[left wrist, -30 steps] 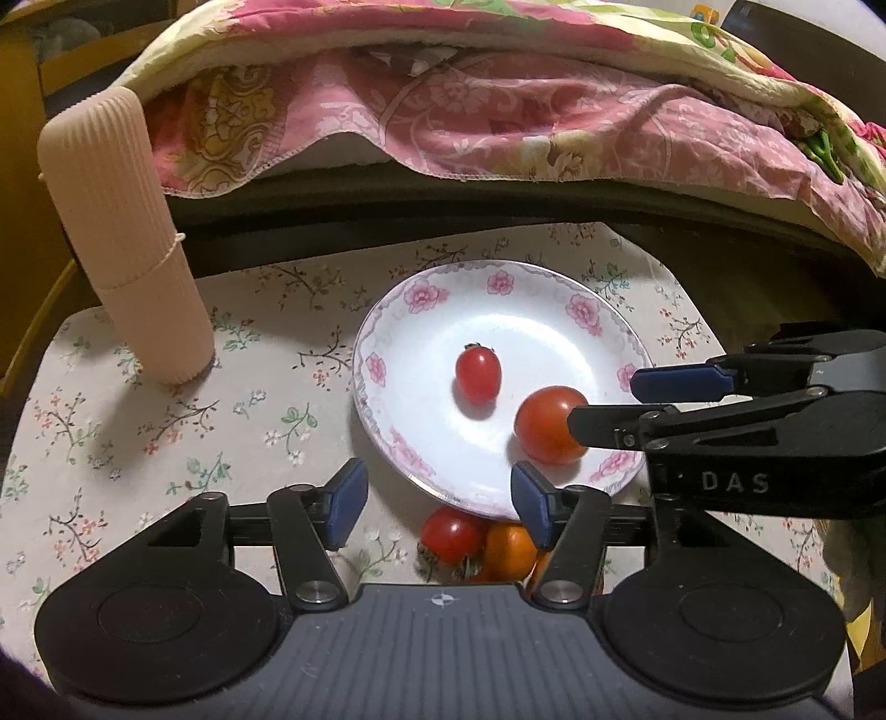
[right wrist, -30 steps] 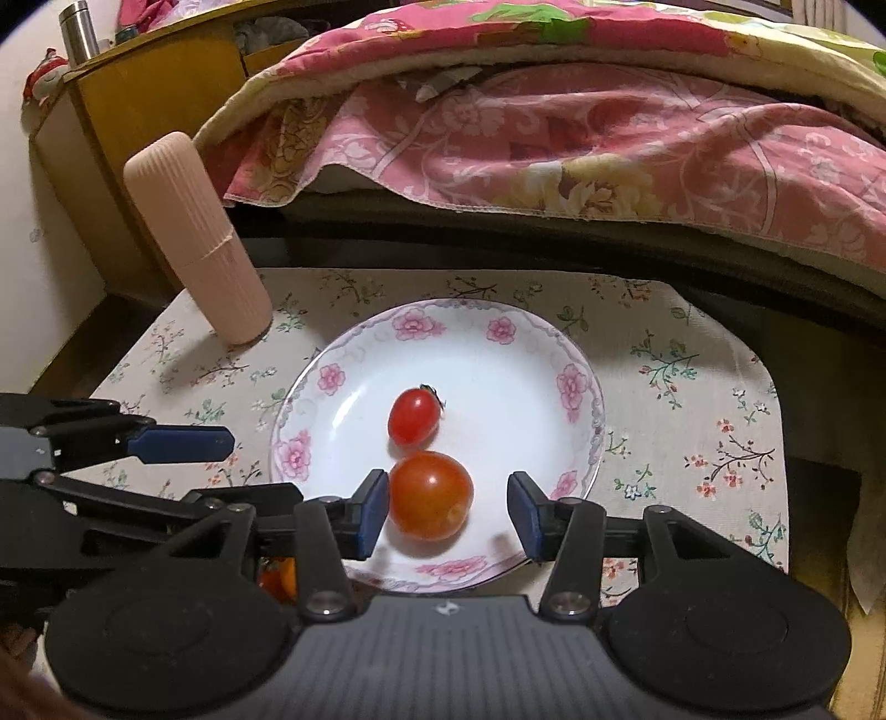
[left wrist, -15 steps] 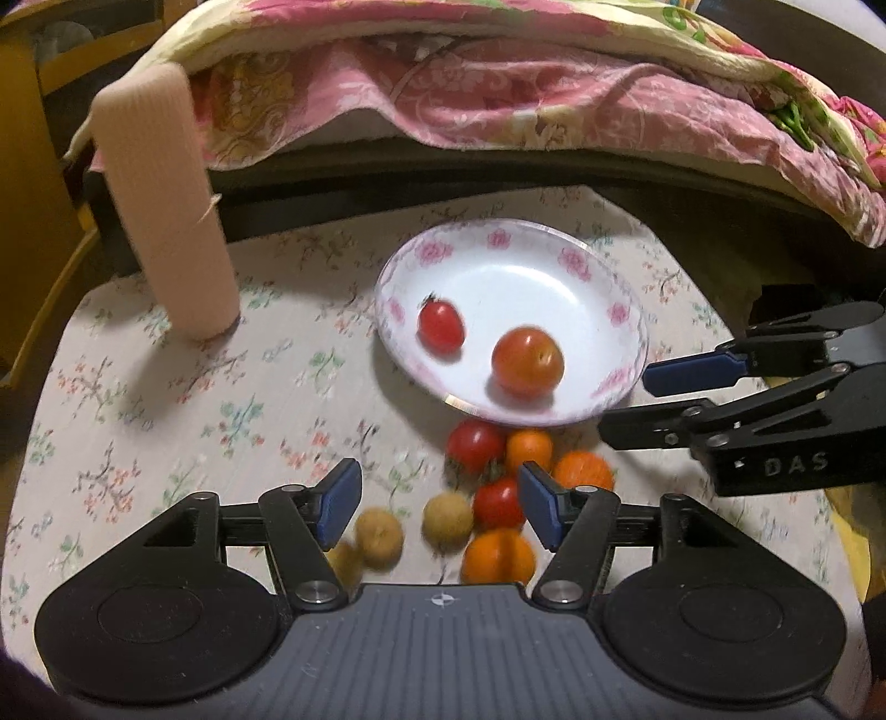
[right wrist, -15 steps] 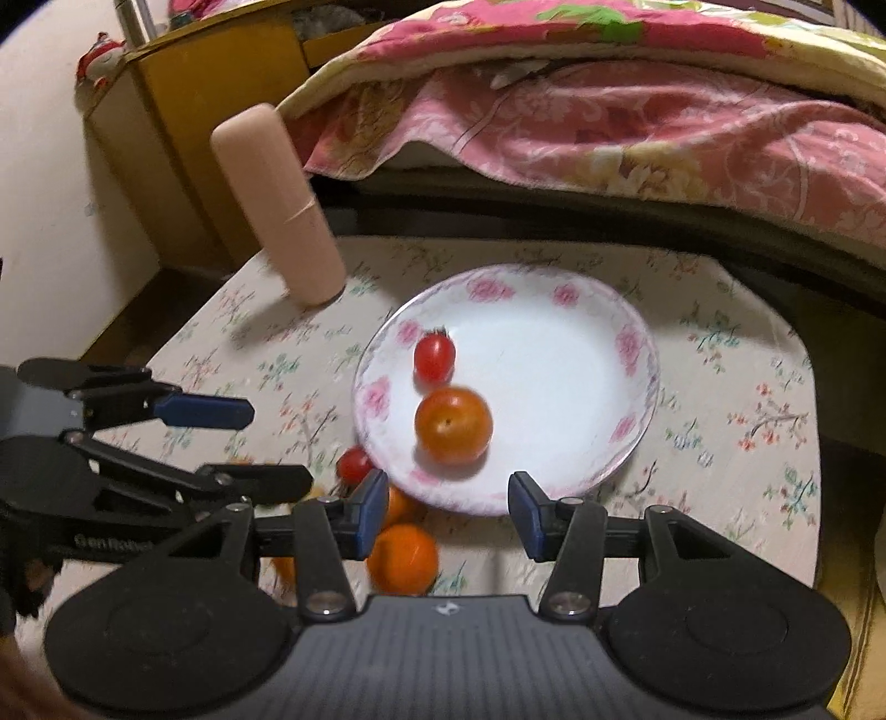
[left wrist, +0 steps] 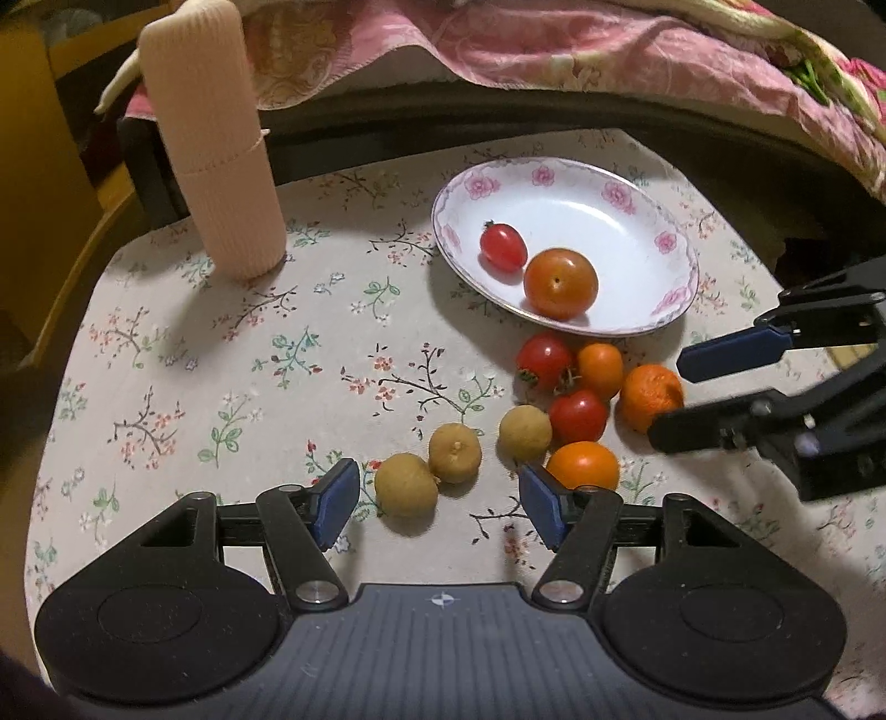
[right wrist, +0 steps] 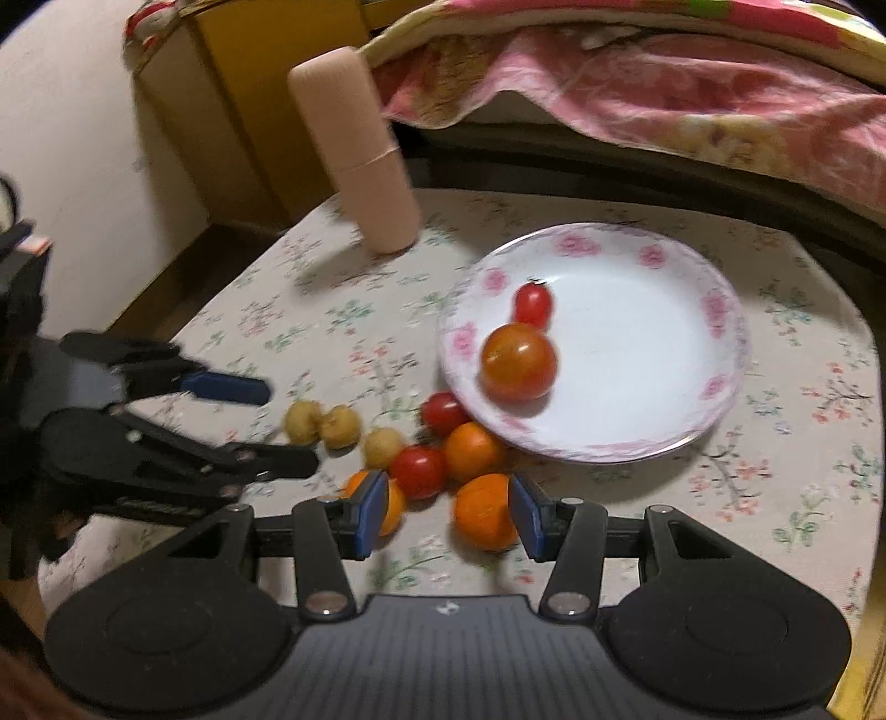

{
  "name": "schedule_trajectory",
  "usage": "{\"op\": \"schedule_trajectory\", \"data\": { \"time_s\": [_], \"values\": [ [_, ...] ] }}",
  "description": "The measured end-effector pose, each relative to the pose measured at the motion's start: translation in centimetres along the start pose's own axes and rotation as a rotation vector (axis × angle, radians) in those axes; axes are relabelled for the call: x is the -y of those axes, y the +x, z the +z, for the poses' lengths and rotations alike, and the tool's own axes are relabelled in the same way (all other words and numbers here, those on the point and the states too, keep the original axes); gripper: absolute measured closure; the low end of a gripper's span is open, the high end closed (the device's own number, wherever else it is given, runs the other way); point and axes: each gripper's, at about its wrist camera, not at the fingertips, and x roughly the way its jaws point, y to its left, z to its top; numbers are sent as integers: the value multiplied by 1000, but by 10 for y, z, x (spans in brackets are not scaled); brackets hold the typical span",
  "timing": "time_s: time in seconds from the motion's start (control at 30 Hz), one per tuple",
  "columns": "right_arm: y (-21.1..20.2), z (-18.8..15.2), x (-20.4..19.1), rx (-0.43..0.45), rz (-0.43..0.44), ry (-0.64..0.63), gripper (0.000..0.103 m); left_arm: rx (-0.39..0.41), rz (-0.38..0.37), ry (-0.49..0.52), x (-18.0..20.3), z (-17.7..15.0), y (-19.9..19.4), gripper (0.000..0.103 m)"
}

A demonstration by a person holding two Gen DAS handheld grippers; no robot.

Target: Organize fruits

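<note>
A white floral plate (left wrist: 609, 183) (right wrist: 725, 343) holds a small red cherry tomato (left wrist: 502, 247) (right wrist: 533, 304) and a large orange-red tomato (left wrist: 560, 283) (right wrist: 518, 362). In front of the plate lies a cluster of red tomatoes (left wrist: 544, 361), orange fruits (left wrist: 650, 396) (right wrist: 484, 518) and three tan longans (left wrist: 455, 459) (right wrist: 339, 426). My left gripper (left wrist: 440, 507) is open and empty just before the longans. My right gripper (right wrist: 446, 512) is open and empty, with an orange fruit by its right finger.
A tall ribbed pink cylinder (left wrist: 213, 138) (right wrist: 354, 149) stands on the flowered tablecloth (left wrist: 221, 360) at the back left. A pink quilted blanket (left wrist: 554, 44) hangs over the far edge. A yellow cabinet (right wrist: 232, 83) stands behind the table.
Both grippers have pulled back from the plate toward me, leaving the large tomato on it. The loose fruits and longans have come into view.
</note>
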Motion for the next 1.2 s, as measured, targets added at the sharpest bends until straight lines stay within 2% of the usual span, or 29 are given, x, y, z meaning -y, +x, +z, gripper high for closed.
{"op": "schedule_trajectory", "data": {
  "time_s": [0.1,0.23,0.3,0.67,1.0,1.2],
  "values": [
    [2,-3,-7,-13,15,-25,55,-17,-1,24,2,-2,8,33],
    [4,-7,-9,-25,25,-33,55,-46,7,29,0,-5,18,45],
    [4,-9,-9,-29,28,-31,55,-56,2,11,-2,-5,21,46],
    [19,-13,-25,-75,61,-71,55,-51,8,-3,-5,-2,15,63],
    [51,-12,-30,-91,38,-73,55,-61,0,-9,-7,-4,14,63],
    [58,-10,-38,-86,37,-83,55,-60,16,-28,-11,-4,19,51]
  ]
}}
